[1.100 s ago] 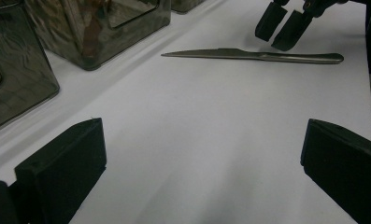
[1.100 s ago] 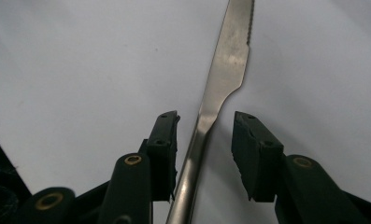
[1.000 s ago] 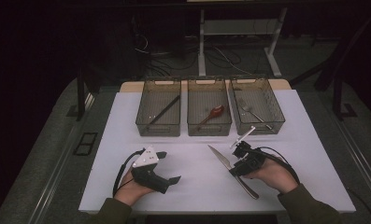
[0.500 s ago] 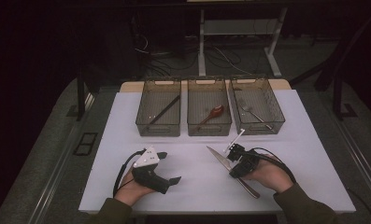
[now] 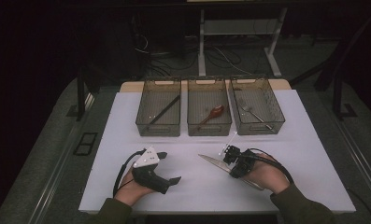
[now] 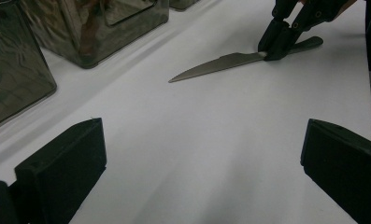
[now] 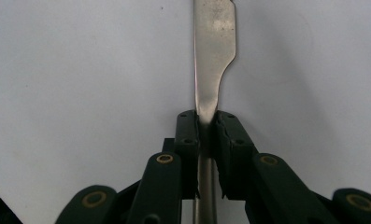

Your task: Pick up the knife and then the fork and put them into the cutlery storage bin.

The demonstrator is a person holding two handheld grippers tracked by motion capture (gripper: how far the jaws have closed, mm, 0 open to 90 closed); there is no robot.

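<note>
A metal table knife (image 5: pixel 212 162) lies on the white table top (image 5: pixel 127 121), blade pointing left and away. My right gripper (image 5: pixel 236 171) points down at it. In the right gripper view its jaws have just been closing and now press on the narrow neck of the knife (image 7: pixel 214 46) from both sides, right gripper (image 7: pixel 205 122). The left gripper view shows the same knife (image 6: pixel 216 65) with the right gripper (image 6: pixel 274 50) on it. My left gripper (image 5: pixel 170 168) rests on the table to the left, open, with nothing between its fingers (image 6: pixel 61 163).
Three translucent brown bins stand in a row at the back: the left bin (image 5: pixel 143 122) holds a dark stick, the middle bin (image 5: pixel 209 130) a brown spoon (image 5: pixel 214 112), the right bin (image 5: pixel 278 116) a fork (image 5: pixel 252 112). Bare white surface lies between the two grippers.
The right gripper has shifted slightly left and down over the knife, and its jaws have closed onto the knife's neck. The left gripper has stayed put.
</note>
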